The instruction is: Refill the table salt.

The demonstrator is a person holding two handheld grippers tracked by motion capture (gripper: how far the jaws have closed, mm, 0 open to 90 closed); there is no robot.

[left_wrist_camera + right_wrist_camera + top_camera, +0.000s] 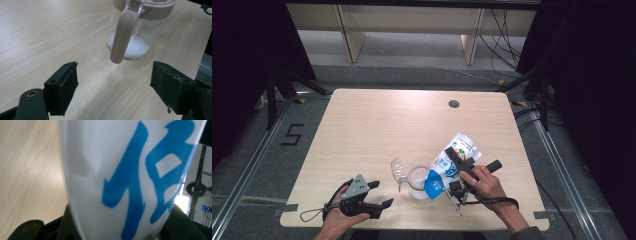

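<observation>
Work in hand: white powder was being poured from a pouch point(451, 164) into a clear pitcher point(416, 181) on the tabletop point(377, 125).
Right tongs point(455, 176): closed on the pouch at mid-body (the white and blue print was pressed up against the right gripper view point(130, 182)), jaws partly apart around its width.
Pouch: tilted, long axis running from upper right down to lower left, blue end lowered at the pitcher's rim.
Pitcher: near the front edge of the tabletop, pink rim and handle point(123, 35), a layer of white powder point(135, 47) at its bottom.
Left tongs point(379, 195): wide open, nothing held, resting low to the left.
Key relation: the handle was pointed towards the left tongs, just ahead of the open jaws; the left hand was judged the nearer for steadying.
</observation>
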